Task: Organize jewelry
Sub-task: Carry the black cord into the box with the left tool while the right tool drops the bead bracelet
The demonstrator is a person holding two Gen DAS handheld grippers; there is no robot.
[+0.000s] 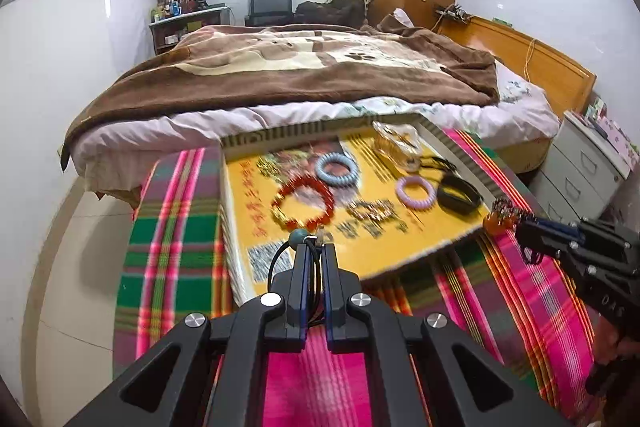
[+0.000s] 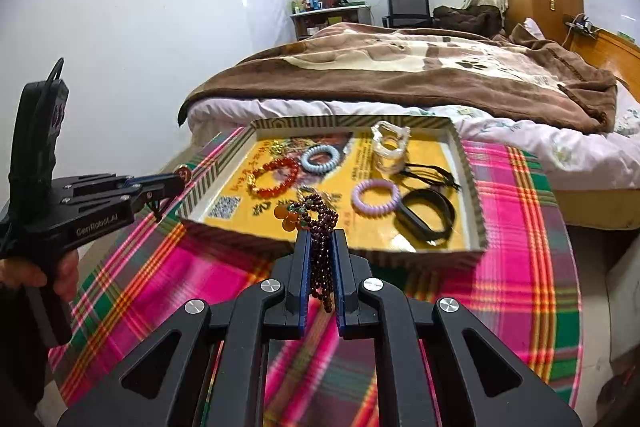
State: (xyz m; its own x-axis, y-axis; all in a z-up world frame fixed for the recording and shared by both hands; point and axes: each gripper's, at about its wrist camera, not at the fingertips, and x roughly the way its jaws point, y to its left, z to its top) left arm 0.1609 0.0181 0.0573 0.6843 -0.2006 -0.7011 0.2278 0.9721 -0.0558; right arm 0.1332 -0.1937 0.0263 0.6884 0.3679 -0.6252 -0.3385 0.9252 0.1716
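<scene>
Risk sits mostly with my right tool (image 2: 321, 239): its jaws are pinched narrow on a dark garnet-coloured bead strand (image 2: 320, 223) with amber-orange pendants, and the strand is bunched in loops that poke up past the tips and hang down between the jaws. I judge that a loop could snag on a finger at release, or that the loose end could fall on the plaid cloth of the counter (image 2: 520, 227) short of the tray (image 2: 472, 187), since the tool hangs just at the tray's near wall, not over its floor.

My left tool (image 1: 315, 247) is likewise closed narrow, on a black cord with a teal bead (image 1: 298, 237) at the tips. It hovers at the tray's near-left edge, and the thin cord could slip out or drag across the red bead bracelet (image 1: 304, 205) lying just ahead.

In the tray lie blue and lilac coil bands, a black band, black cords and a clear piece.

Readable writing: "GenRobot.AI" on the left tool's body in the right wrist view. The tray's yellow floor carries printed characters and a QR code, too blurred to read
</scene>
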